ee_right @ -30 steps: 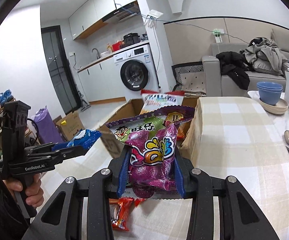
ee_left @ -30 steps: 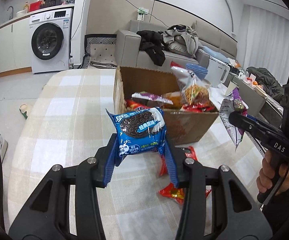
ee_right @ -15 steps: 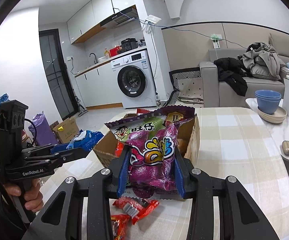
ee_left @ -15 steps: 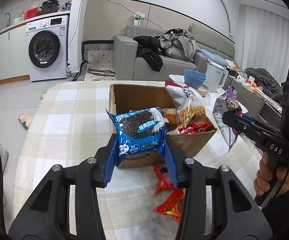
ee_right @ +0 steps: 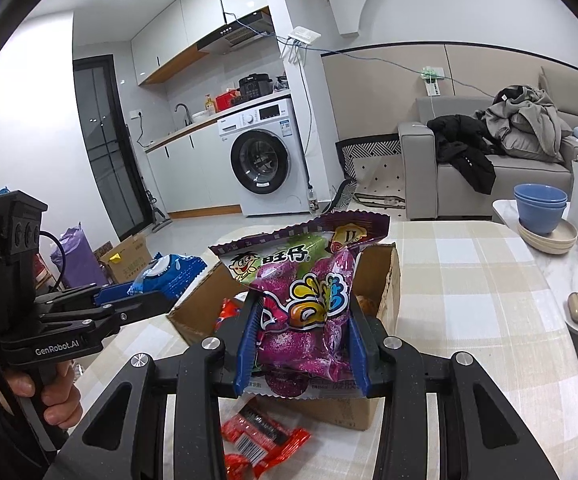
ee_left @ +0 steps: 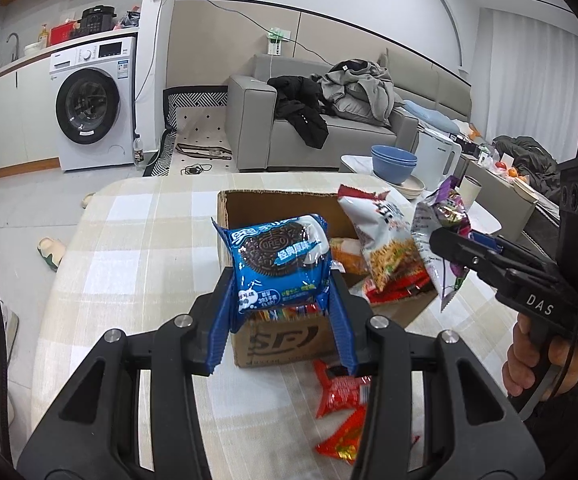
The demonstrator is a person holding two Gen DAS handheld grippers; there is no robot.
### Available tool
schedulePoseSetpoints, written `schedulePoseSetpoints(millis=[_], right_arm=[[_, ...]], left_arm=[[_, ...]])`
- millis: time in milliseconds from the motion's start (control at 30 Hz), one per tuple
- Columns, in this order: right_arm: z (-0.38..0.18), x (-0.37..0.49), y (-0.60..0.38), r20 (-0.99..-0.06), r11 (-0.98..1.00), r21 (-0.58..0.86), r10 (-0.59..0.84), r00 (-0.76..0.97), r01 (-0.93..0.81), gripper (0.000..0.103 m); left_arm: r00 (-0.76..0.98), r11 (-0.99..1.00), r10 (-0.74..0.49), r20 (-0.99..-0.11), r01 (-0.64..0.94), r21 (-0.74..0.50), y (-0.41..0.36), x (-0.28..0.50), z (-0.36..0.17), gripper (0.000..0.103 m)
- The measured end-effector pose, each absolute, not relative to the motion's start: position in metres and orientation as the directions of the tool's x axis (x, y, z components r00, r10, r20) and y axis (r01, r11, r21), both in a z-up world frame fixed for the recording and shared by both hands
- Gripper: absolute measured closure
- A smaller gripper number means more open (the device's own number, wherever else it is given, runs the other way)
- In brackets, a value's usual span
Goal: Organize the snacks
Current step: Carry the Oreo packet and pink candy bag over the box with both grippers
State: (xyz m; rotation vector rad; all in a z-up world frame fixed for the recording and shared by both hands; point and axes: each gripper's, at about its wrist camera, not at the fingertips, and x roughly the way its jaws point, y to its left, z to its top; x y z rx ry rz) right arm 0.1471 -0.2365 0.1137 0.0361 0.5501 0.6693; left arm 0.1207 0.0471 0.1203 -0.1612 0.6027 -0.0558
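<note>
Left tool [ee_left: 281,308] pinches a blue cookie pack [ee_left: 279,262] between its blue pads and holds it up over the near edge of the brown box [ee_left: 285,336]. Right tool [ee_right: 301,344] squeezes a purple candy bag [ee_right: 309,304] and holds it over the same box from the other side. Inside the box sit a noodle snack bag [ee_left: 385,240] and some red packs. Two more red snack packs [ee_left: 343,416] lie on the checked tabletop [ee_left: 129,248], just in front of the box. Blue bowls [ee_right: 541,208] stand on a small white table well off to the side.
</note>
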Motion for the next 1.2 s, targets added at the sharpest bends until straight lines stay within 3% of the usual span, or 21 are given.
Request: schedulePoseSetpoints(millis=[533,1200], right_arm=[[0.107,0.177,-0.223,-0.497,0.776,0.233,0.613,0.614,-0.586,0.064],[0.082,0.214,-0.196,-0.589,0.789,0.2,0.571,0.572,-0.582,0.064]], left_arm=[[0.748,0.984,-0.152,-0.646,0.049,-0.174,0.037,0.186,0.079,0.062],[0.754,0.988,-0.146,-0.641,0.073,-0.139,0.021,0.218,0.061,0.062]])
